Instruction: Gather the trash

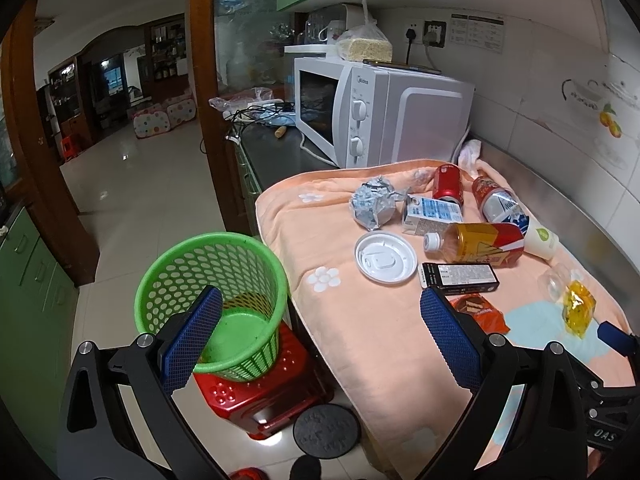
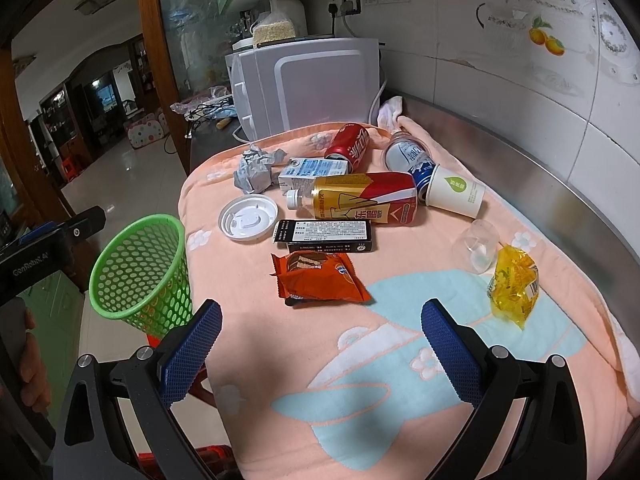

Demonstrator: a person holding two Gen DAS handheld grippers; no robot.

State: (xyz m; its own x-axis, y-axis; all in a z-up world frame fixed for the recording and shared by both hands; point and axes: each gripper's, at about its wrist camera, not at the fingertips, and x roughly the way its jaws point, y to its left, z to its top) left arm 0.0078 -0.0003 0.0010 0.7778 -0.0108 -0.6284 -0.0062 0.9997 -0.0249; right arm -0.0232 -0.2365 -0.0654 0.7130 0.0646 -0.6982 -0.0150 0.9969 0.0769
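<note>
Left gripper (image 1: 320,336) fingers spread wide, nothing held; right gripper (image 2: 320,344) likewise wide and empty, held over the peach flowered towel (image 2: 400,360); trash scattered on towel: orange snack wrapper (image 2: 320,276), black flat box (image 2: 326,234), white round plastic lid (image 2: 248,218), gold-and-red plastic bottle (image 2: 360,198) lying flat; green perforated plastic basket (image 1: 212,304) seated on red plastic stool (image 1: 260,396) beside the counter, apparently empty.

home kitchen, microwave (image 1: 384,114) on counter, green cabinets (image 1: 32,264), tiled wall (image 2: 520,92)
</note>
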